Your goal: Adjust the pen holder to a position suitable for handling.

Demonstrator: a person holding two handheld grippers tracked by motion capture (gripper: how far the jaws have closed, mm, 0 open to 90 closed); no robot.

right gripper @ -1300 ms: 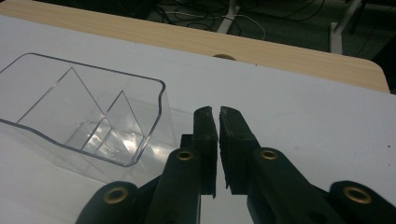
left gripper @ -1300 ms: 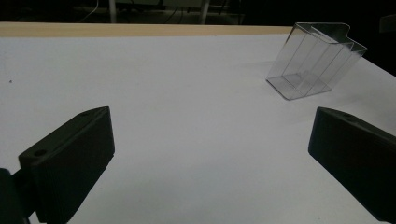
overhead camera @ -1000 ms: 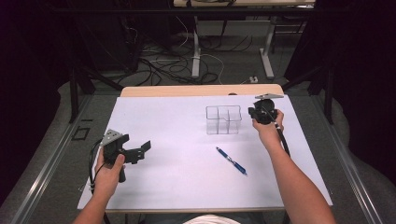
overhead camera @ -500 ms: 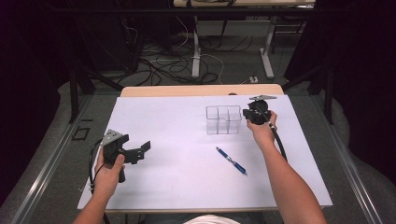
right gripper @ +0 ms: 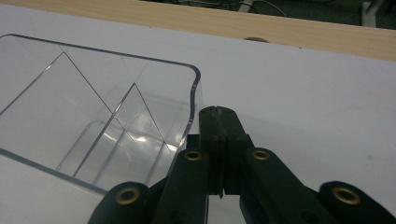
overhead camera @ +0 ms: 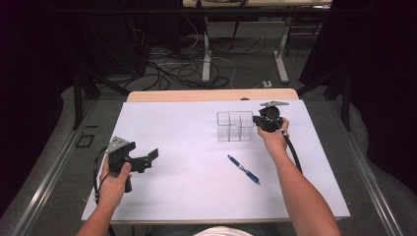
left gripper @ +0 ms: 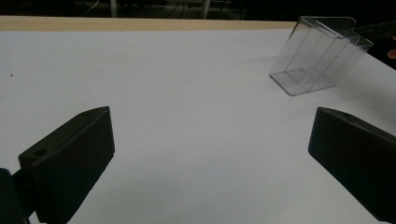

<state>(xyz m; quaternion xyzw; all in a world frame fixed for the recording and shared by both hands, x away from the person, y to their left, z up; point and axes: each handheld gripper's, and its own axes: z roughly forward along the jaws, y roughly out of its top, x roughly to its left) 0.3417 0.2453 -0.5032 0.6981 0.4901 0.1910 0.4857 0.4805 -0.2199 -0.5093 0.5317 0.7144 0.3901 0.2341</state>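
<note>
Clear plastic filled the left of the right gripper view, where the right gripper (right gripper: 219, 122) had its two black jaws pressed flat together with nothing between them, their tips just beside, perhaps touching, the rounded corner of the clear organizer (right gripper: 100, 112). Whether the tips actually bore on the wall could not be told. In the left gripper view the box looked tipped, its open top leaning away from the right gripper, so it was probably being nudged or tilted rather than carried.

Out from there, the organizer (overhead camera: 235, 126) stood on the far right part of the white table cover (overhead camera: 187, 191), its dividers making empty compartments. The blue pen (overhead camera: 243, 169) lay flat nearer the person, well apart from the box and from both grippers. Judged from that, little was done: the pen was not yet picked up and nothing was in the box.

The right forearm reached long and nearly straight toward the box, the hand wrapped round the handle with the cable trailing back. The left gripper (overhead camera: 147, 158) hovered low at the near left, jaws spread wide and holding nothing, pointing across the table toward the box.
</note>
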